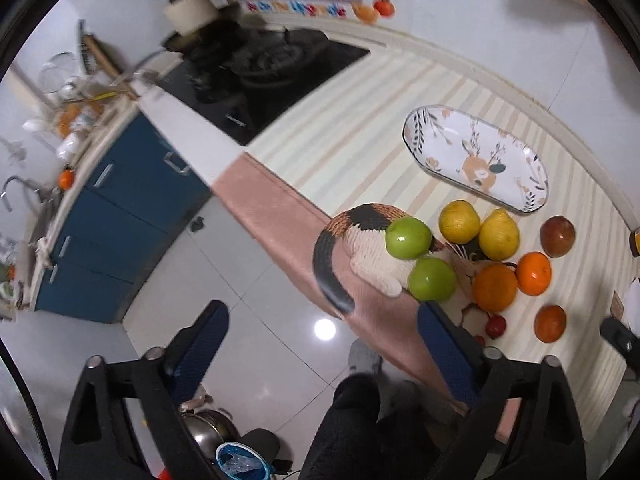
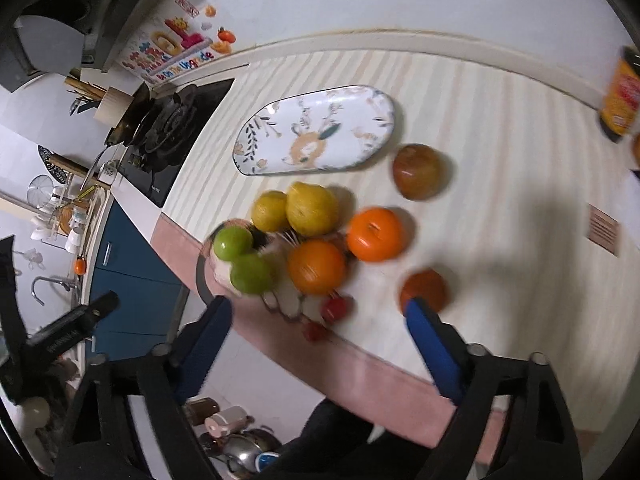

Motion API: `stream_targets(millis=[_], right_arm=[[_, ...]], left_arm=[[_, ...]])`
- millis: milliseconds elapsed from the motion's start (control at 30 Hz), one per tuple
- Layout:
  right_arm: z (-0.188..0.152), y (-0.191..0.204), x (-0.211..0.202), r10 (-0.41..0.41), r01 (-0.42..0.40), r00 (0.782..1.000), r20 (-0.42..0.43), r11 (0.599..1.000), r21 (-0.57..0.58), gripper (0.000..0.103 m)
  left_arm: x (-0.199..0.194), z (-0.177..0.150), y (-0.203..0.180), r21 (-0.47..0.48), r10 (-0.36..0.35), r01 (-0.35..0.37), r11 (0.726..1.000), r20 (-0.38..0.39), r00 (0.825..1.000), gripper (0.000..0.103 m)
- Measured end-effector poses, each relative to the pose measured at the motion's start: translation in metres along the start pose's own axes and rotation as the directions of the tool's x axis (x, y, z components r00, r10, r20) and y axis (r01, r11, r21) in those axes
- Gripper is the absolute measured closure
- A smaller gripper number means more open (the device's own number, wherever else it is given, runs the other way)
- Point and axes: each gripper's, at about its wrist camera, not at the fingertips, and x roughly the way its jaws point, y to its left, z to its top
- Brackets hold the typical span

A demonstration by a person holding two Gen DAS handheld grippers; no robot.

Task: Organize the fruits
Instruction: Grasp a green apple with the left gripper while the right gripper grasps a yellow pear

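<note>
Fruit lies in a pile on the striped counter: two green apples (image 1: 408,238) (image 2: 234,243), two yellow pears (image 1: 498,234) (image 2: 312,208), a large orange (image 1: 494,287) (image 2: 316,267), a persimmon (image 1: 534,273) (image 2: 375,234), a red apple (image 1: 557,236) (image 2: 418,171), a dark orange fruit (image 1: 550,323) (image 2: 424,289) and small red fruits (image 1: 495,326) (image 2: 335,307). An empty oval deer-pattern plate (image 1: 476,158) (image 2: 316,132) lies beyond them. My left gripper (image 1: 322,334) is open and empty over the counter edge. My right gripper (image 2: 320,320) is open and empty before the pile.
A cat-shaped woven mat (image 1: 360,236) lies under the green apples at the pink counter edge (image 1: 280,208). A black gas hob (image 1: 260,76) (image 2: 172,128) is at the left. A jar (image 2: 620,96) stands at the far right. The floor (image 1: 240,320) is below.
</note>
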Motion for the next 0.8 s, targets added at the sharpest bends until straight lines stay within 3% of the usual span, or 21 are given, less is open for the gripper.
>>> stream_targets(millis=[100, 233, 333, 433, 633, 800], right_arm=[[0.033, 0.019, 0.05, -0.033, 0.033, 0.999, -0.034, 0.999, -0.011, 0.023], [0.07, 0.033, 0.118, -0.099, 0.095, 0.986, -0.131, 0.995, -0.035, 0.026], [0.088, 0.036, 0.164, -0.166, 0.153, 0.964, -0.21, 0.985, -0.075, 0.027], [0.092, 0.036, 0.193, -0.181, 0.162, 0.942, -0.281, 0.983, -0.091, 0.034], [0.089, 0.041, 0.204, -0.258, 0.22, 0.919, -0.297, 0.963, -0.156, 0.038], [0.087, 0.035, 0.204, -0.245, 0.21, 0.921, -0.303, 0.967, -0.143, 0.038]], left_arm=[[0.034, 0.021, 0.001, 0.036, -0.056, 0.058, 0.998, -0.055, 0.997, 0.025], [0.08, 0.046, -0.005, 0.113, -0.148, 0.164, 0.98, -0.139, 0.979, 0.025], [0.106, 0.061, -0.016, 0.181, -0.176, 0.208, 0.961, -0.178, 0.968, 0.025], [0.125, 0.073, -0.025, 0.222, -0.218, 0.264, 0.939, -0.212, 0.953, 0.025], [0.151, 0.08, -0.049, 0.292, -0.262, 0.355, 0.888, -0.314, 0.913, 0.025], [0.17, 0.078, -0.075, 0.37, -0.238, 0.372, 0.851, -0.359, 0.902, 0.026]])
